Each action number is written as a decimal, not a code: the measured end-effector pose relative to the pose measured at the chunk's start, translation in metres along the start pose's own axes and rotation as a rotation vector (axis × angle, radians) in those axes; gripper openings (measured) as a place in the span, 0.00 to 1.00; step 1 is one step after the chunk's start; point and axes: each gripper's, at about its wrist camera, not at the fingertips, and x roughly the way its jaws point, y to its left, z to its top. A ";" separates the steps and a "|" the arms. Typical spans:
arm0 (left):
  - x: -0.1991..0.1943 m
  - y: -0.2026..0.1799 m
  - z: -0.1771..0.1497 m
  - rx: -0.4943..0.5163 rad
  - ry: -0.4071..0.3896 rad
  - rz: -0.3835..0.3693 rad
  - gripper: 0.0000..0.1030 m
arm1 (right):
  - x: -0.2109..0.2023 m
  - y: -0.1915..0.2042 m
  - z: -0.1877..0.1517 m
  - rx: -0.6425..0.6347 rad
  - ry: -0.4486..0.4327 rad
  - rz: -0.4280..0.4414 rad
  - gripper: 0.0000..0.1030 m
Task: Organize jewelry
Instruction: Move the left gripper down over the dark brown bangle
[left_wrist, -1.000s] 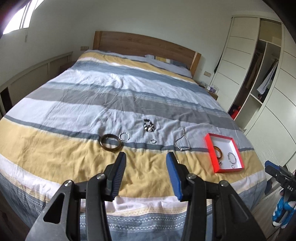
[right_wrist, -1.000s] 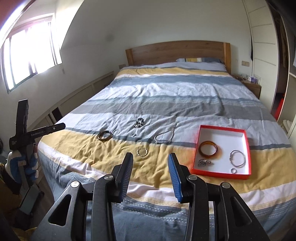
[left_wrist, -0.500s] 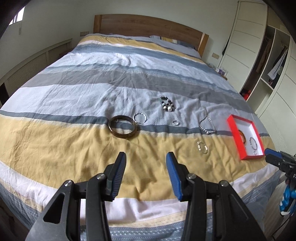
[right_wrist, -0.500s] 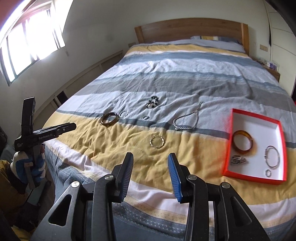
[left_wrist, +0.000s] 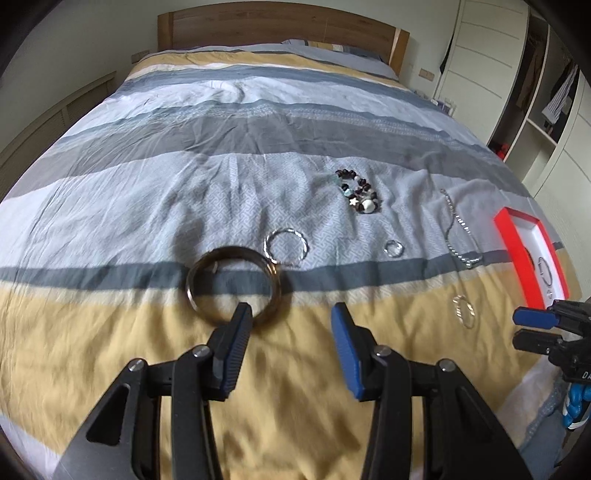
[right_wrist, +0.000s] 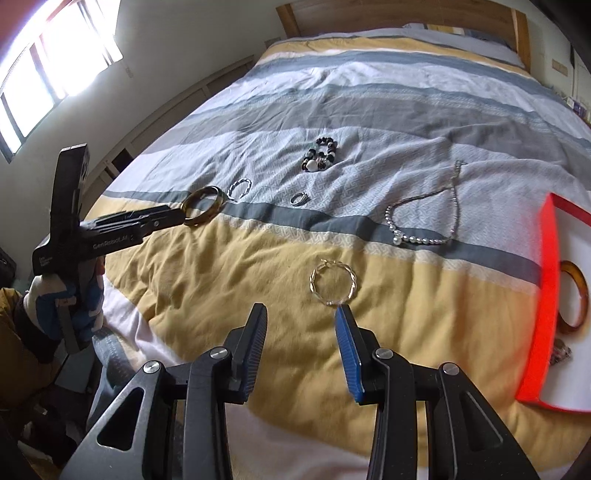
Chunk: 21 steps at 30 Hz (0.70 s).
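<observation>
While both tools are held with their jaws spread and nothing between them, the jewelry is seen scattered across a striped bed (left_wrist: 295, 122). The left tool (left_wrist: 291, 321) is poised just short of a brown bangle (left_wrist: 233, 284), whose near edge is overlapped in that view by the left finger (left_wrist: 236, 339); whether they touch cannot be told. A thin silver hoop (left_wrist: 286, 246) lies just beside the bangle on its far right, and a small ring (left_wrist: 393, 248) is seen further right. A beaded bracelet (left_wrist: 357, 191) is bunched up beyond them. A silver necklace (right_wrist: 424, 218) is laid out in a loop near a red box (right_wrist: 546, 295) at the bed's right edge. Inside the box an amber bangle (right_wrist: 576, 299) can be made out, partly cut off by the frame. The right tool (right_wrist: 301, 317) is held just short of a twisted gold hoop (right_wrist: 333, 282) on the yellow stripe, with the blue fingertip (right_wrist: 341, 317) near the hoop's closest edge. From the right wrist view the left tool (right_wrist: 162, 218) is seen pointing at the brown bangle (right_wrist: 203, 210).
</observation>
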 end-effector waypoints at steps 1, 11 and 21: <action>0.007 0.000 0.002 0.008 0.008 0.003 0.41 | 0.005 0.000 0.003 -0.002 0.005 0.002 0.37; 0.062 0.010 0.000 0.032 0.088 0.016 0.41 | 0.061 -0.011 0.016 0.010 0.081 0.029 0.31; 0.082 0.007 0.005 0.015 0.139 -0.002 0.40 | 0.091 -0.015 0.020 0.052 0.084 0.078 0.28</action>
